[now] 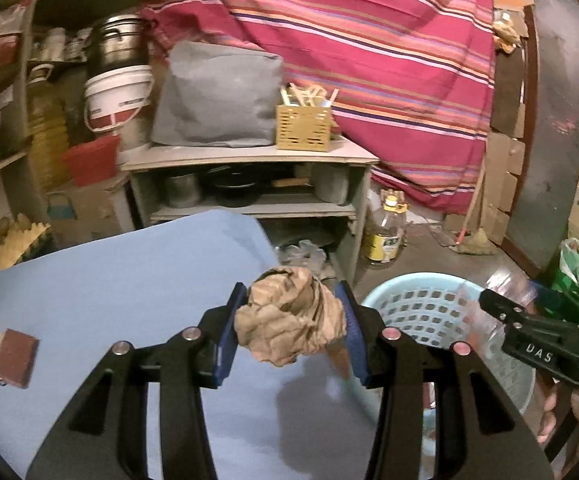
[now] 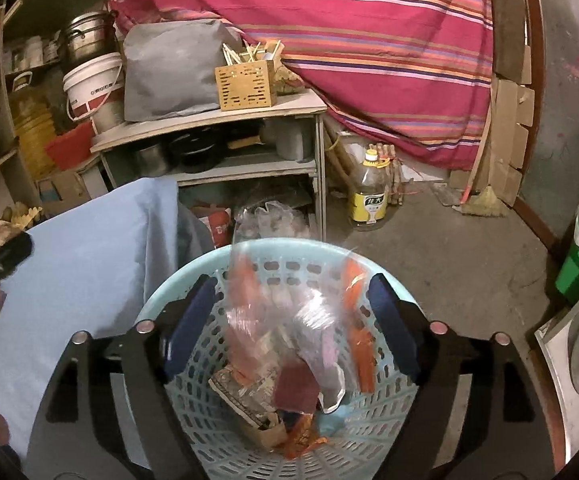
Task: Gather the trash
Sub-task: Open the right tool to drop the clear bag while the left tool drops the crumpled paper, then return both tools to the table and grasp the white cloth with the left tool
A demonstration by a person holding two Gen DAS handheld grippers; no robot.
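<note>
Cluttered storeroom: a striped red cloth hangs across the far side, and a grey shelf unit in front of it carries a grey bag and a yellow slotted box. An oil bottle stands on the concrete floor right of the shelf. Near side: table under a light blue cloth; pale blue perforated basket on the floor just right of the table.

Left gripper: jaws narrow, blue pads pressed on a crumpled brown paper ball, held above the table's right edge, near the basket. A brown block on a scrap of paper lies on the cloth at far left.

Right gripper: jaws wide, positioned over the basket. A clear plastic bag with orange print sits between the fingers, blurred; no pad contact visible. Wrappers and a maroon piece lie at the basket bottom.
</note>
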